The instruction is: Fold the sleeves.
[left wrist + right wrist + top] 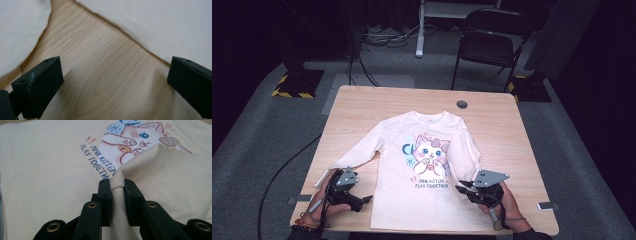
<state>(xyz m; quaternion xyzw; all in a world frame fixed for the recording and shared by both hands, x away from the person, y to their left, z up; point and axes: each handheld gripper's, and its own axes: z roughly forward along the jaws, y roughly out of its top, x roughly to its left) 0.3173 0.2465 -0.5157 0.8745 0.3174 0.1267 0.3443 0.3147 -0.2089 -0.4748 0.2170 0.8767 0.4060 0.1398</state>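
A cream long-sleeved shirt (pixel 412 165) with a pink kitten print lies flat on the wooden table (pixel 497 125), collar at the far side. Its right sleeve (pixel 464 150) is folded inward over the body. My right gripper (pixel 460 188) sits at the shirt's near right, shut on that sleeve's ribbed cuff (pixel 117 186), which stands between the jaws beside the printed words. The left sleeve (pixel 357 152) stretches out toward the near left. My left gripper (pixel 364 200) rests low by the hem, open (pixel 115 82) over bare wood between the sleeve (pixel 17 32) and the shirt body (pixel 162 22).
A round cable hole (pixel 462 104) sits near the table's far edge. A black folding chair (pixel 492 40) stands behind the table, with cables on the floor nearby. A tape mark (pixel 548 205) lies on the table's near right side.
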